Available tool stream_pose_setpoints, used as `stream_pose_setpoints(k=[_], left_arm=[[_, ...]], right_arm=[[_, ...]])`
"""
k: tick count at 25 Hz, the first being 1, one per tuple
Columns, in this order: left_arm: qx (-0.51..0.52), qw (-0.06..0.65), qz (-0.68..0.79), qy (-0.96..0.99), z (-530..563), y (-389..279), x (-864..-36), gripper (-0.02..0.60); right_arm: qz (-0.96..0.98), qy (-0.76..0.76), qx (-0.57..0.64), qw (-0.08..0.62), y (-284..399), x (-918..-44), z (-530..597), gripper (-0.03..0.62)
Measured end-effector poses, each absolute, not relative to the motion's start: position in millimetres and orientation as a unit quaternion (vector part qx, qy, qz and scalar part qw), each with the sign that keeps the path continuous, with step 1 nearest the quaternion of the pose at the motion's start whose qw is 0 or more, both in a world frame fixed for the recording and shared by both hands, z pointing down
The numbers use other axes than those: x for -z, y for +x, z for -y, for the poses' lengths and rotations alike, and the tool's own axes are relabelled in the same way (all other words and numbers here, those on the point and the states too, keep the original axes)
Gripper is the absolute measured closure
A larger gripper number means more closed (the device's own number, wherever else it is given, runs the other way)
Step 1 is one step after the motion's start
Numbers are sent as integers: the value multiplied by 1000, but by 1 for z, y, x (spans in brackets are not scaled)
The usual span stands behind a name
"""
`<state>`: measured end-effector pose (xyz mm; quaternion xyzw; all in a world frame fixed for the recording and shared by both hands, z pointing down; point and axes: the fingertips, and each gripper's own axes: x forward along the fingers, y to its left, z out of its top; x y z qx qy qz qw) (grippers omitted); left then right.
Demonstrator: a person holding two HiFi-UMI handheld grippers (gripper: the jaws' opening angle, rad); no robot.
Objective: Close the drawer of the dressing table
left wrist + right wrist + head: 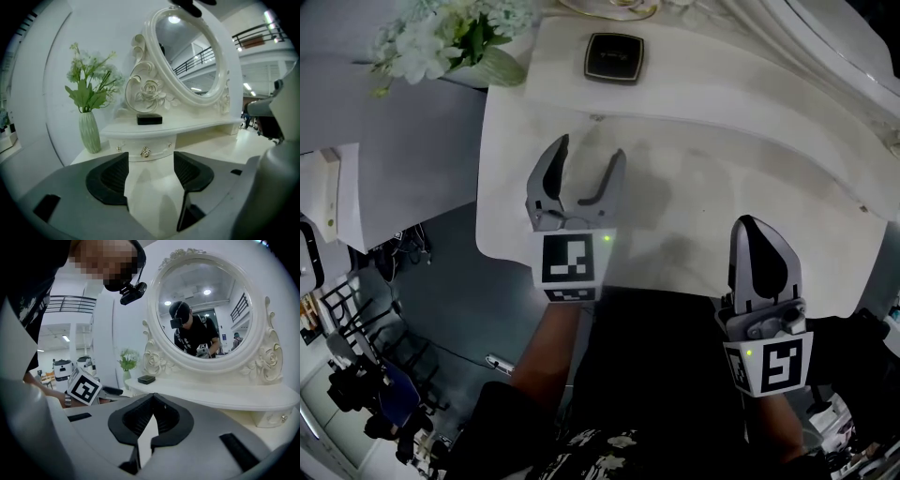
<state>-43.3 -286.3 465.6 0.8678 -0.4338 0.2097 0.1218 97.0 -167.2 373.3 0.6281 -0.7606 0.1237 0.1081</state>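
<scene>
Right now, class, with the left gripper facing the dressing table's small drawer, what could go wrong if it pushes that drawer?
1. The left gripper has its jaws wide apart, so one could snag the knob rather than press the drawer front squarely.
2. A careless sweep to the left might tip the tall, narrow vase standing nearby.

Glossy, smooth white finish on the dressing table (pixel 722 187) and carved mirror frame (pixel 150 91); shiny metal on the drawer knob (pixel 145 152); ribbed, glazed pale green on the vase (pixel 89 133); matt grey plastic and ridged matt black pads (pixel 110 180) on the left gripper (pixel 592 150).
</scene>
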Motion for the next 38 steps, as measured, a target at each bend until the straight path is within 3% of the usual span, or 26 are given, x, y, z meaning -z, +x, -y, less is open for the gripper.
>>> stream_pose_setpoints(k=[8, 11, 13, 15, 23, 38], left_arm=[[-169, 61, 408, 895, 232, -46, -391, 301], [-180, 10, 414, 892, 219, -44, -360, 486], [-176, -3, 425, 888, 211, -42, -341, 548], [-165, -5, 433, 886, 203, -43, -322, 564], [-115, 7, 438, 892, 181, -43, -265, 578], [-79, -59, 371, 924, 179, -48, -193, 578]], right_arm=[[774, 620, -96, 89, 77, -353, 160, 595], [777, 620, -77, 77, 84, -333, 159, 597], [777, 621, -67, 71, 91, -319, 154, 597], [778, 622, -63, 67, 94, -308, 148, 596], [776, 628, -42, 50, 98, -280, 133, 597], [726, 686, -2, 46, 94, -226, 106, 597]])
